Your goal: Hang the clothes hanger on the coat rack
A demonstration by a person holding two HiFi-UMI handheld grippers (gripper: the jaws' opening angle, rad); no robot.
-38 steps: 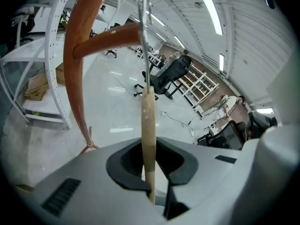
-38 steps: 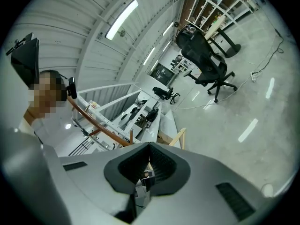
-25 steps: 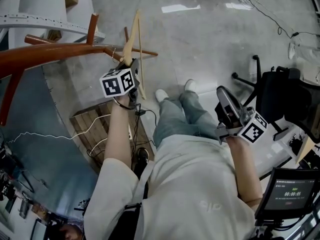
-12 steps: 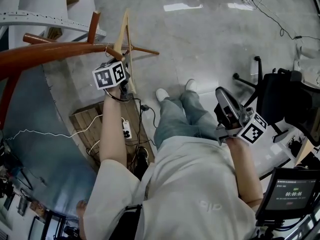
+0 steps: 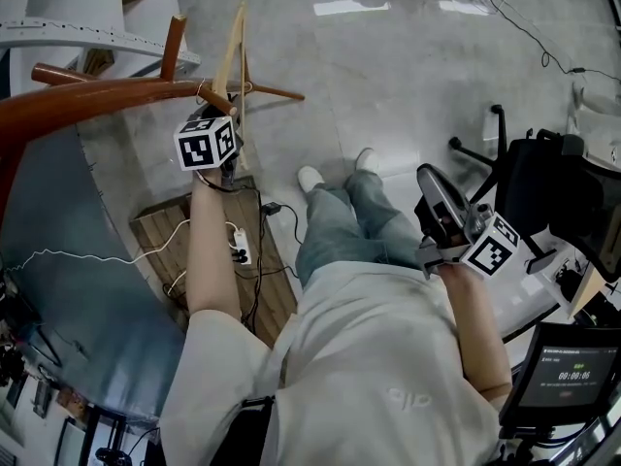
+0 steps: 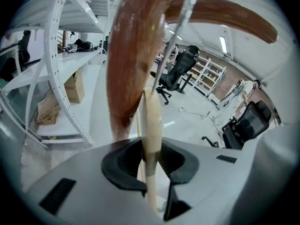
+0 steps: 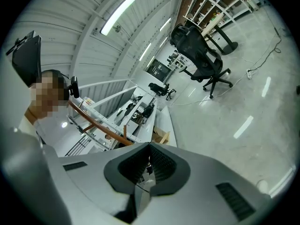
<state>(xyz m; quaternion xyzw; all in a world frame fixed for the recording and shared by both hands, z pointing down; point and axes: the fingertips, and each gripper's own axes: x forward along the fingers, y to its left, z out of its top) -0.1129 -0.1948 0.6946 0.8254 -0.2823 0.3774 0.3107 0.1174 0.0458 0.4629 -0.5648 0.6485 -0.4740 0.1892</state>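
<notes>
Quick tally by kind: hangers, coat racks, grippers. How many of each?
hanger: 1
coat rack: 1
grippers: 2 (left gripper, jaws opening with the hanger between them; right gripper, nothing in it)
total: 4

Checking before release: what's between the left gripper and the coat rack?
Left gripper view: only the clothes hanger, wood between the opening fingers, hook up at the coat rack.

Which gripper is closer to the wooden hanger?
Left. The left gripper has the wooden hanger between its opening jaws, up at the coat rack. The right gripper hangs far off to the side, shut and empty.
</notes>
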